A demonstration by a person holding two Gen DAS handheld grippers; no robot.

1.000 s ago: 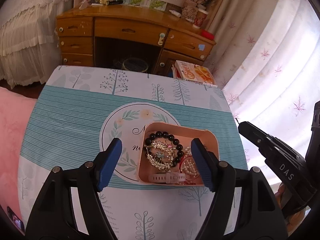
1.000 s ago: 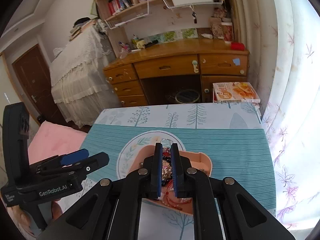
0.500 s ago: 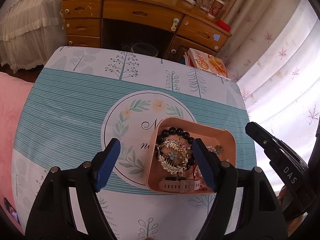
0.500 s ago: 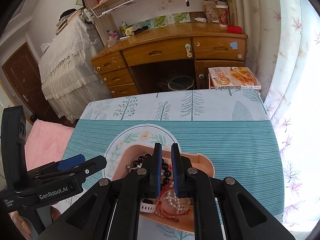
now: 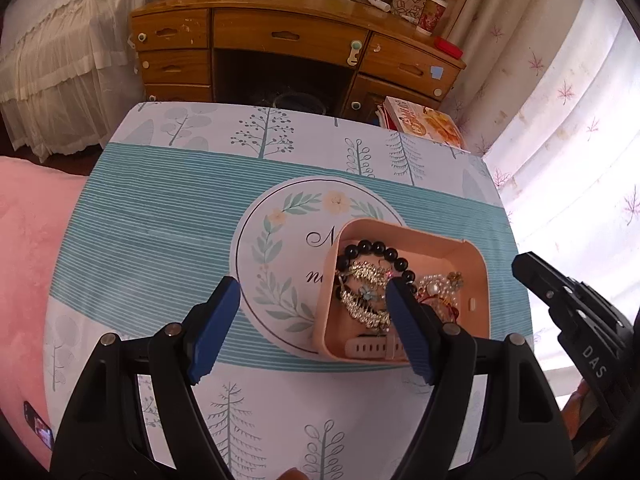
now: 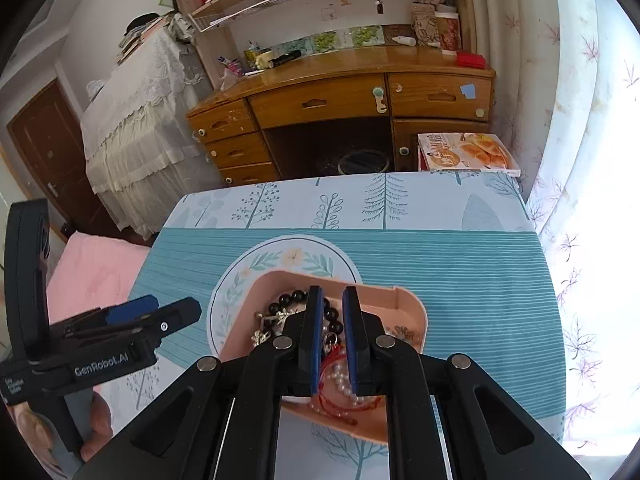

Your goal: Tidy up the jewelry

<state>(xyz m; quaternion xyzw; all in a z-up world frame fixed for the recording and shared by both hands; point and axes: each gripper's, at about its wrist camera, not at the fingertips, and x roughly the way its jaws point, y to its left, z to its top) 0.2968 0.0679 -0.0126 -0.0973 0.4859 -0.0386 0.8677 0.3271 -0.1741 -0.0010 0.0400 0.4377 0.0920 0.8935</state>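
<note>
A pink tray [image 5: 476,264] sits on the table and holds a black bead bracelet [image 5: 376,249], a gold rhinestone piece [image 5: 362,300], a pale watch strap [image 5: 370,347], pearls and a red cord [image 6: 340,400]. My left gripper [image 5: 314,294] is open above the tray's left side, its right finger over the jewelry. My right gripper [image 6: 329,300] hovers over the tray [image 6: 404,300], jaws nearly closed with a narrow gap and nothing between them.
The table wears a teal striped cloth [image 5: 160,232] with a round floral print. Beyond it stand a wooden desk [image 5: 288,40], a magazine [image 5: 424,120], a bed with white lace [image 5: 60,60] and curtains on the right. Pink fabric [image 5: 28,260] lies to the left.
Both grippers have come down closer to the tray. The left gripper shifted left, so the tray now sits under its right finger. Jaw openings look unchanged.
</note>
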